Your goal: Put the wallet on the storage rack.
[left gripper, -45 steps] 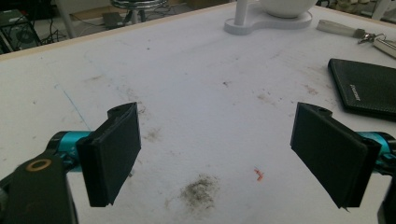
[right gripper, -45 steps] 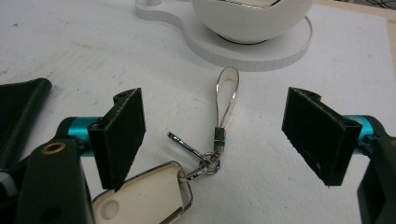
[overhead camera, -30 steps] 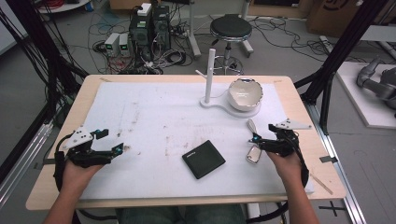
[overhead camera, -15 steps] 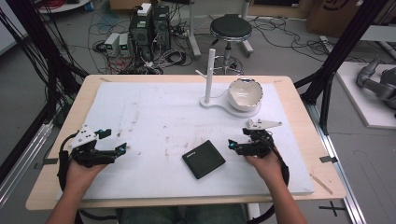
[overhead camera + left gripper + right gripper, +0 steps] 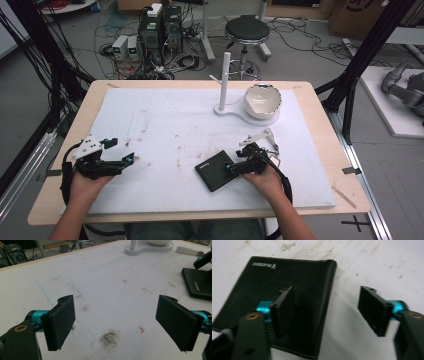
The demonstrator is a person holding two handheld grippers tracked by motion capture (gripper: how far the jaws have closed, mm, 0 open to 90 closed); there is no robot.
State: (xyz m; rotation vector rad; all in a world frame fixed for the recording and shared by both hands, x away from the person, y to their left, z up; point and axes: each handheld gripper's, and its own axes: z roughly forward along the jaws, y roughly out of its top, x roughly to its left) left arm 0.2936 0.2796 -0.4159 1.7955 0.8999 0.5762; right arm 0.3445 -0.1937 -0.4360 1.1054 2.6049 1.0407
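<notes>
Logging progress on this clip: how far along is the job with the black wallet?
Nothing looks done: the black wallet lies closed, flat on the table. In hand: the right gripper is open, one jaw over the wallet, one beyond its edge. Left: closing on it and lifting. The left gripper waits open.

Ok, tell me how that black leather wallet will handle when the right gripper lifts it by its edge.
The flat black grained-leather wallet looks thin and light, so it probably lifts easily. Being folded, it may flop open. The right gripper straddles its folded edge, jaws open.
</notes>
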